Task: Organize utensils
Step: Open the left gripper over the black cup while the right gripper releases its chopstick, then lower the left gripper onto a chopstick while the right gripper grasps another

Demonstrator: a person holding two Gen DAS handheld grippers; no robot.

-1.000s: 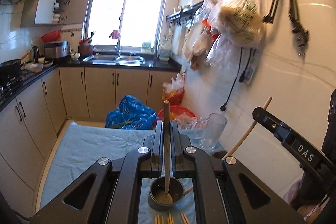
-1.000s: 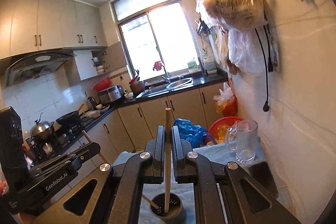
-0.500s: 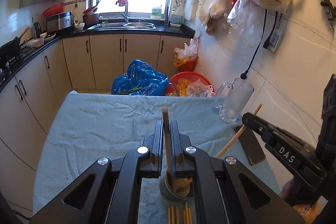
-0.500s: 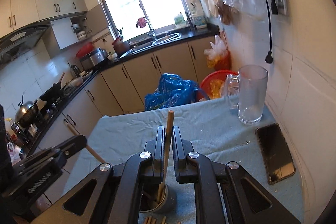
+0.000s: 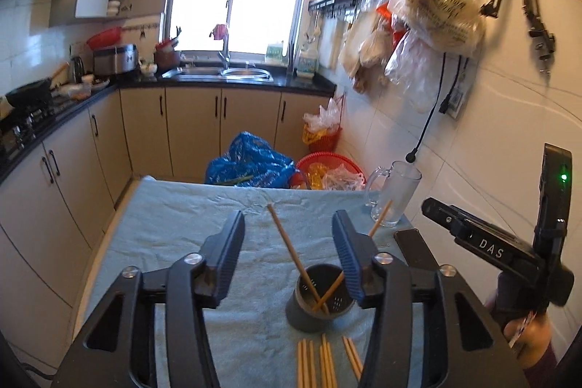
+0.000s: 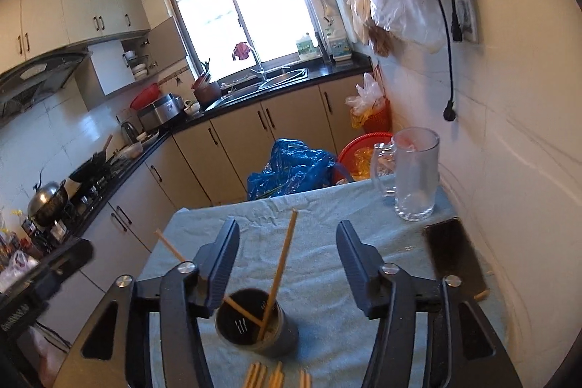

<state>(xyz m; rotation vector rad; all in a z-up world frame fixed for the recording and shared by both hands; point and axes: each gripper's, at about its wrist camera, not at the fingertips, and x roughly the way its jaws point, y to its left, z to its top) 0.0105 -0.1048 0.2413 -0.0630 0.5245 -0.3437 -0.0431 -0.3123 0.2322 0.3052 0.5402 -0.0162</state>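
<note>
A dark grey perforated utensil cup stands on the blue cloth near the front edge; it also shows in the right wrist view. Two wooden chopsticks lean crossed inside it, also seen in the right wrist view. Several more chopsticks lie flat on the cloth in front of the cup. My left gripper is open and empty above the cup. My right gripper is open and empty above the cup. The right gripper's body shows at the right of the left wrist view.
A glass mug stands at the table's far right corner. A dark phone lies by the right wall. The blue cloth covers the table. Blue bag and red baskets sit on the floor beyond. Cabinets run along the left.
Both grippers were shut, each on one chopstick held upright over the cup. Both have opened, and the two chopsticks now lean loose in the cup.
</note>
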